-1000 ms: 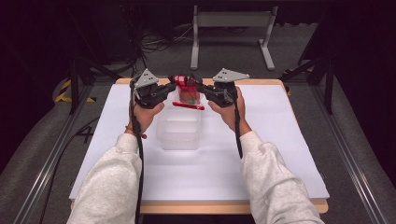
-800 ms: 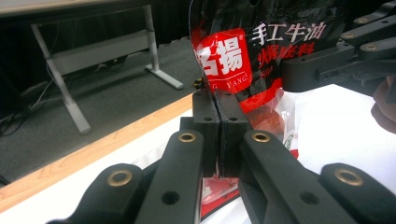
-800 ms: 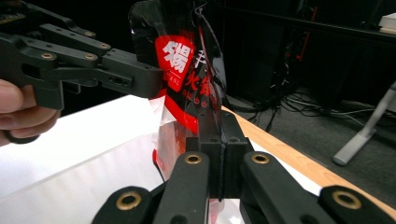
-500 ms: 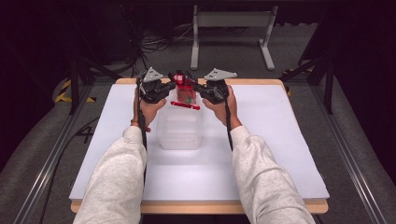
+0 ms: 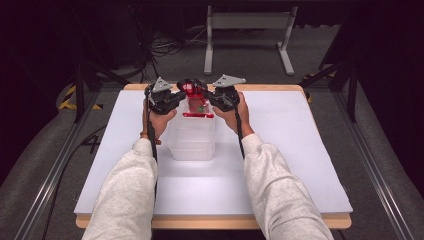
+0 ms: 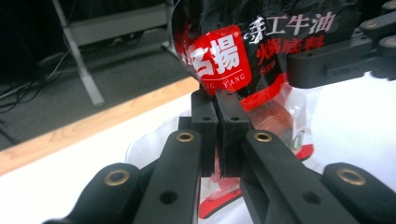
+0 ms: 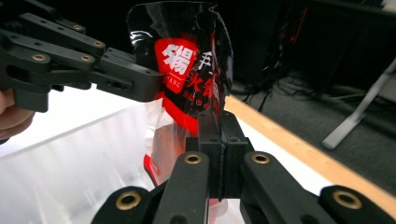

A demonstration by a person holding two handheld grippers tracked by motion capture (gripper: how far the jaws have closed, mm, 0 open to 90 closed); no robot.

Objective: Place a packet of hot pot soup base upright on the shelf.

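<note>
A red and black sauce packet (image 5: 194,96) hangs upright over the far end of a clear plastic container (image 5: 192,142). My left gripper (image 5: 179,98) is shut on its left edge and my right gripper (image 5: 211,99) is shut on its right edge. In the left gripper view the jaws (image 6: 217,109) pinch the packet (image 6: 224,56), with the right gripper (image 6: 336,60) beyond it. In the right gripper view the jaws (image 7: 219,128) clamp the packet (image 7: 187,60), whose lower part dips inside the container (image 7: 70,163); the left gripper (image 7: 93,70) grips the other side.
The white tabletop (image 5: 300,150) has a wooden edge (image 5: 215,221) at the front. Behind the table a grey metal stand (image 5: 250,30) and cables lie on a dark floor. Black frame rails (image 5: 60,165) run along both sides.
Both forearms have drawn closer together and the grippers have shifted slightly away from me. The packet stays gripped by both above the container.
</note>
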